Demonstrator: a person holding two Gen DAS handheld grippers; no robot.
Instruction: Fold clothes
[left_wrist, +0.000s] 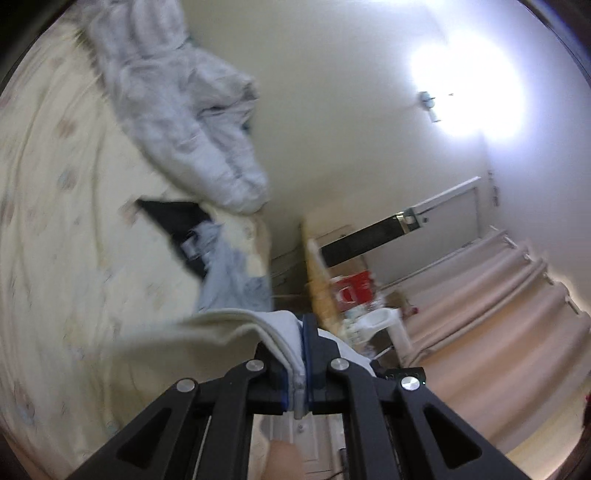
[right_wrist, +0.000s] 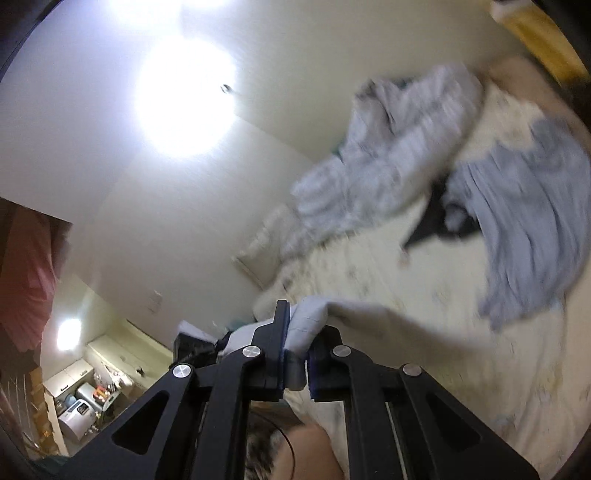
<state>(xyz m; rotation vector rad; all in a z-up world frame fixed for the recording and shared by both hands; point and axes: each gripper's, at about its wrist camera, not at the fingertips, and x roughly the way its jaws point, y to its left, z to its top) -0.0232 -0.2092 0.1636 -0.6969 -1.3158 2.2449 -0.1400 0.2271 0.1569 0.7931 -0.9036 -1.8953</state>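
Both the left gripper (left_wrist: 303, 363) and the right gripper (right_wrist: 295, 356) are pinching a corner of the cream garment (left_wrist: 221, 328), which is stretching from six toward nine o'clock over the bed (left_wrist: 55, 221), looking light, limp and best held by its corners.

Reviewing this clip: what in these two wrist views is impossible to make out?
- Left wrist: the pale garment clamped in the left gripper runs off blurred, so its type is unknown.
- Right wrist: the right gripper hides the pinched edge of the same pale cloth.
- Both: motion blur smears the grey clothes and the bed sheet.
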